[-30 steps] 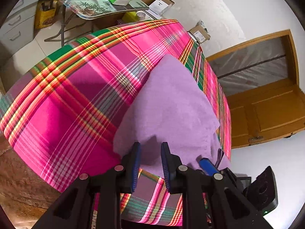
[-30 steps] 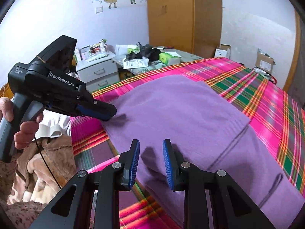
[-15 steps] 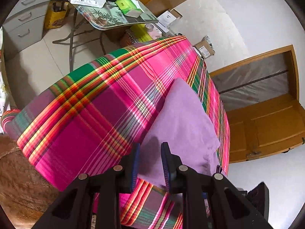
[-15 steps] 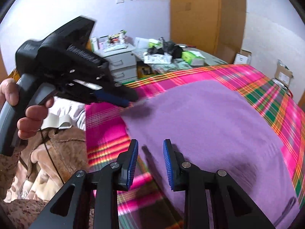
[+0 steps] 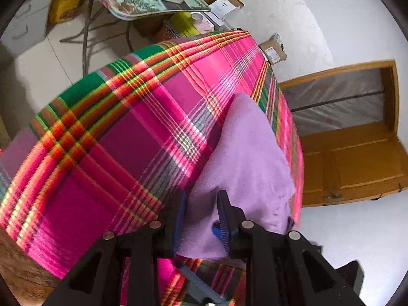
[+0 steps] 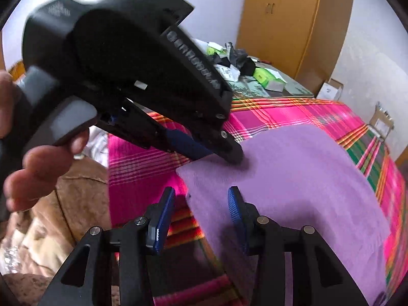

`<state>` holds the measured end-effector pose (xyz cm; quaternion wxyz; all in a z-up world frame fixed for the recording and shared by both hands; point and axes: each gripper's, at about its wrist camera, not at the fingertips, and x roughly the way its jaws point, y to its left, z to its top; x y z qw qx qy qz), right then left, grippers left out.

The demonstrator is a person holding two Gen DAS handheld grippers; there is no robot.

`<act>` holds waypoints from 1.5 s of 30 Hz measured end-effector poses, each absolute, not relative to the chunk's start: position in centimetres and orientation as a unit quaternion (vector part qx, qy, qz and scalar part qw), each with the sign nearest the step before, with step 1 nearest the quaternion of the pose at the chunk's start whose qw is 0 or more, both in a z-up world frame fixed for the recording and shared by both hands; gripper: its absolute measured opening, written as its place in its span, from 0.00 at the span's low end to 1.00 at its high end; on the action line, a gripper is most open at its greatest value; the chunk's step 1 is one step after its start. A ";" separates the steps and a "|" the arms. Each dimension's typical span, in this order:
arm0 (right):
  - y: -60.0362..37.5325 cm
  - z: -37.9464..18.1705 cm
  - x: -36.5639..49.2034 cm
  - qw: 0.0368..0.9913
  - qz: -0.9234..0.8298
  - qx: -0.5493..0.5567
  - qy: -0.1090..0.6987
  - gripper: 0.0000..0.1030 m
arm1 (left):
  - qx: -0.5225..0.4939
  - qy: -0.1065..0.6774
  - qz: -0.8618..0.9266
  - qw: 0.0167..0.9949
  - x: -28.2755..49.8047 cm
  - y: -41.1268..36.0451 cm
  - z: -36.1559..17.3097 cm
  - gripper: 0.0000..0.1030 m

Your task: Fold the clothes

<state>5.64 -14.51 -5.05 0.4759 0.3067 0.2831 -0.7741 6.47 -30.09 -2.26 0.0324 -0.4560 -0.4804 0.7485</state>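
Purple cloth seemingly between tongs

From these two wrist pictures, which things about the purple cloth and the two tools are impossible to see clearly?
- Left tool, left wrist view: purple cloth fills the gap between its open fingers; a firm grip is not visible.
- Left tool's tip, right wrist view: motion blur hides its contact with the cloth.
- Cloth's near right part, right wrist view: cut off by the image edge.
- What garment it is: no sleeve or collar shows.
- Right tool: open over the cloth's near corner; contact unclear.
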 end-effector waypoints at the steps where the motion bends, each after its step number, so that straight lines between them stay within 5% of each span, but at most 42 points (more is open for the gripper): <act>1: -14.9 -5.2 5.7 0.472 -0.775 0.305 0.289 0.43 | -0.453 -0.487 0.745 0.037 6.5 -30.2 -2.4 0.24; 13: -17.1 -5.6 5.4 0.428 -0.796 0.298 0.308 0.43 | -0.442 -0.498 0.745 0.048 5.5 -31.9 -2.1 0.27; 20: -16.8 -5.2 5.1 0.428 -0.800 0.294 0.300 0.18 | -0.440 -0.487 0.752 0.064 3.2 -31.7 -2.0 0.43; 36: -14.8 -3.6 4.8 0.442 -0.809 0.280 0.269 0.13 | -0.489 -0.446 0.742 0.105 -2.8 -29.8 -1.9 0.43; 45: -13.7 -2.4 4.1 0.445 -0.815 0.273 0.250 0.13 | -0.509 -0.422 0.741 0.121 -4.4 -28.3 -0.6 0.17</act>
